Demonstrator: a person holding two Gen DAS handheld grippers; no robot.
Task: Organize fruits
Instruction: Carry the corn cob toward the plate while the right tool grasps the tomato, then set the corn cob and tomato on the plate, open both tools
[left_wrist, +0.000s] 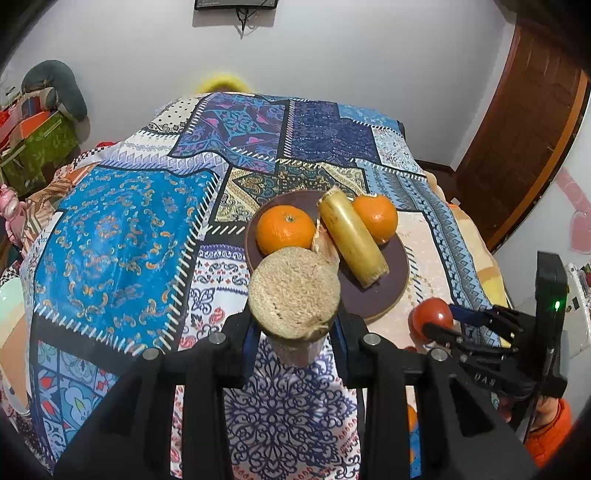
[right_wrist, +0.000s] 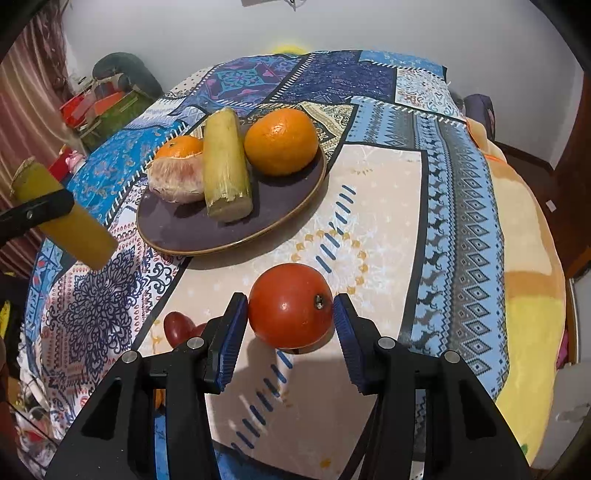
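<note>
Partly, the plate (left_wrist: 373, 295) is hidden by the cane (left_wrist: 294, 293) clamped in the left gripper (left_wrist: 295, 328). A tomato (right_wrist: 290, 306) is gripped by the right gripper (right_wrist: 290, 325) above the cloth (right_wrist: 388, 221); beside it, small red fruit (right_wrist: 177, 326) is half-hidden.

Ahead of the black, blue-padded right gripper (right_wrist: 290, 321) lie a red tomato (right_wrist: 290, 306), a dark purple plate (right_wrist: 192, 229), bright oranges (right_wrist: 281, 142), pale-yellow cane (right_wrist: 225, 166), on blue patchwork cloth (right_wrist: 461, 221).
</note>
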